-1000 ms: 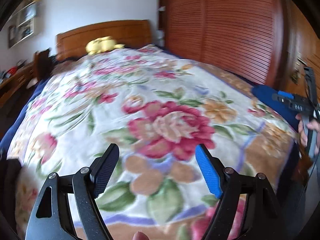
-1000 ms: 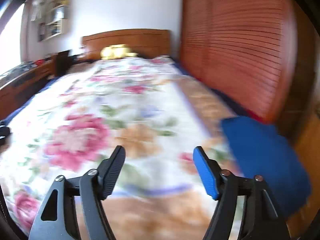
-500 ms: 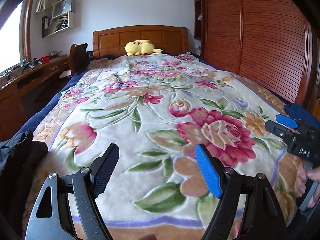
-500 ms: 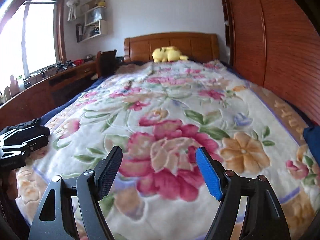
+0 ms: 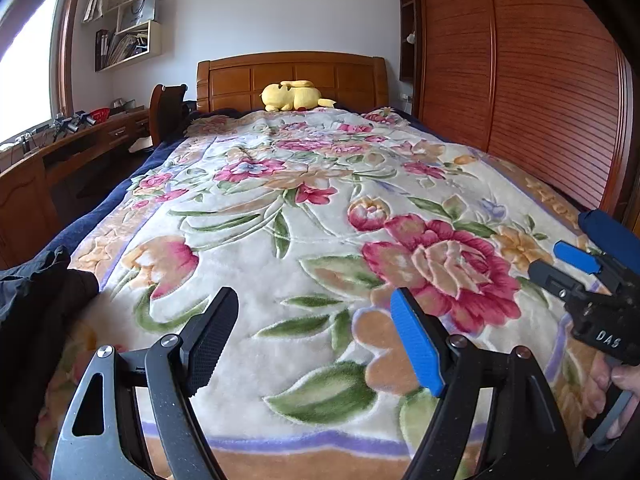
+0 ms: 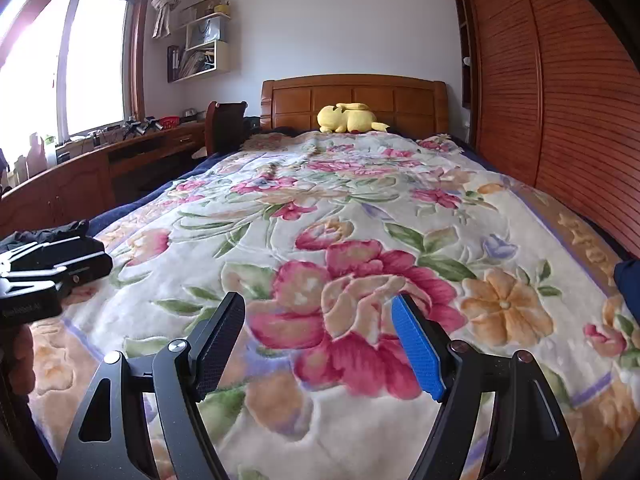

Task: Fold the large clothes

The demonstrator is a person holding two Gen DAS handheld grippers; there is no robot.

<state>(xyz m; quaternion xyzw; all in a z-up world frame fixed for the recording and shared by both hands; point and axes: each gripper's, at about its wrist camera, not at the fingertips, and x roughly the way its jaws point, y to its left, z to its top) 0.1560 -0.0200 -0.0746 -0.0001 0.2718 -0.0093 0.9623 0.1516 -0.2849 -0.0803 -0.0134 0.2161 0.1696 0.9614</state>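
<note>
A black garment (image 5: 36,292) lies crumpled at the near left corner of the bed, also seen in the right wrist view (image 6: 48,236). A dark blue piece of cloth (image 5: 612,232) sits at the near right edge, cut off in the right wrist view (image 6: 628,280). My left gripper (image 5: 314,300) hovers open above the floral blanket (image 5: 320,200), nothing between its fingers. My right gripper (image 6: 319,304) is open too, over the big pink rose. Each gripper shows in the other's view: the right one (image 5: 560,266) near the blue cloth, the left one (image 6: 80,258) by the black garment.
A yellow plush toy (image 5: 294,96) rests against the wooden headboard (image 5: 292,76). A slatted wooden wardrobe (image 5: 540,80) runs along the right side of the bed. To the left stand a wooden desk (image 6: 100,168) and a chair (image 6: 224,124) under a window.
Both views have swung left and settled facing the headboard. The black garment has come into view at the left, and the blue cloth has slid to the right edge. Both jaws stayed open.
</note>
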